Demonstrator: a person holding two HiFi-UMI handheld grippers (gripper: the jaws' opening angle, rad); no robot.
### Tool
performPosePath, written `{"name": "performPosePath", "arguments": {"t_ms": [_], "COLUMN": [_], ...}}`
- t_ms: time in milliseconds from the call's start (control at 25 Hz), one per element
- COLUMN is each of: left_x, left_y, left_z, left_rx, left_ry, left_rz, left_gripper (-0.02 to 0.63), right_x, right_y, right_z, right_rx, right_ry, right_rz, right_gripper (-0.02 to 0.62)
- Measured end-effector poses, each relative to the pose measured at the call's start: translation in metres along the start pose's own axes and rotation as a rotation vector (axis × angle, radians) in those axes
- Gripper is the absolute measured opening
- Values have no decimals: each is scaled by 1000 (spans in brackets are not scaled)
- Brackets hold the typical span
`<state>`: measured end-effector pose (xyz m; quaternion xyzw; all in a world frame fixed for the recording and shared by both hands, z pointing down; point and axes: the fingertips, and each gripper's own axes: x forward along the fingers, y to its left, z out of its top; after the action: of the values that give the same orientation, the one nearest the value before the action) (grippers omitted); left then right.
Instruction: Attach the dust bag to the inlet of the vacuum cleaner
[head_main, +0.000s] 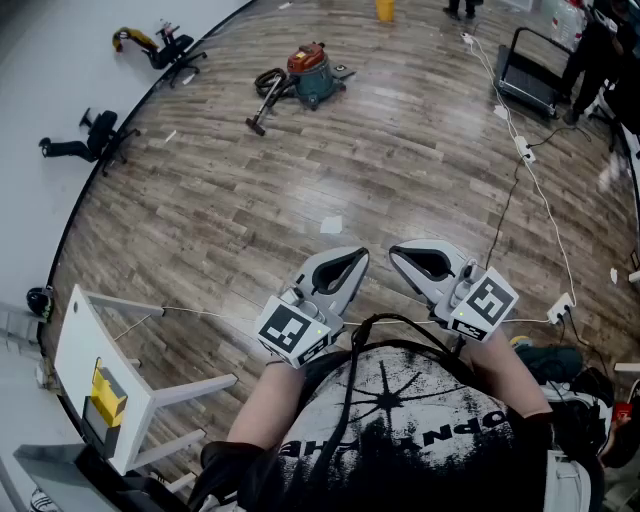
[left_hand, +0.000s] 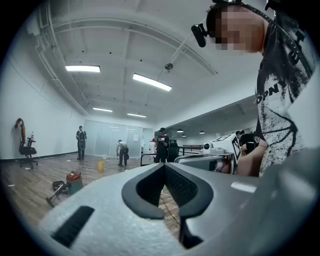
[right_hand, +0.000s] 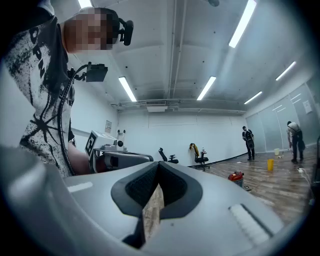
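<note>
Plainly, in the head view, both tools are held close before the person's chest, over bare wooden floor (head_main: 420, 150). The left gripper (head_main: 354, 258) and right gripper (head_main: 398, 252) lie side by side, near each other, well apart from the red-and-teal vacuum cleaner (head_main: 308, 72), which stands far across the room with its hose (head_main: 266, 88) trailing beside it. No dust bag can be made out; a small pale scrap (head_main: 331, 225) lies on the floor between, too small to identify.

The left gripper view shows its jaws fully together with nothing between them, the vacuum cleaner small in the distance.

The right gripper view shows the same: jaws pressed together, empty.

The canister looks rigid and heavy and should stay put while worked on. A dust bag would likely be light and floppy, best taken by its stiffer collar around the opening.
</note>
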<state>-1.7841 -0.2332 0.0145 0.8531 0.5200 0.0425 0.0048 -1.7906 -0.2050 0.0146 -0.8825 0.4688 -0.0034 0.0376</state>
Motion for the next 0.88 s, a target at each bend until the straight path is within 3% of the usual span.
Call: {"name": "performPosePath", "arguments": {"t_ms": [400, 600, 880], "left_x": [2, 3, -1], "left_y": [-11, -14, -18], "left_z": [-1, -3, -6], "left_rx": [-7, -1, -6], "left_ry": [2, 19, 24], "left_rz": [-13, -13, -6], "left_gripper": [0, 0, 0], "right_x": [-7, -9, -13], "right_y": [2, 7, 4], "right_z": [-1, 2, -3], "right_rx": [-15, 32, 10], "right_ry": [8, -25, -1], "right_rz": [6, 40, 4], "right_gripper": [8, 8, 9]}}
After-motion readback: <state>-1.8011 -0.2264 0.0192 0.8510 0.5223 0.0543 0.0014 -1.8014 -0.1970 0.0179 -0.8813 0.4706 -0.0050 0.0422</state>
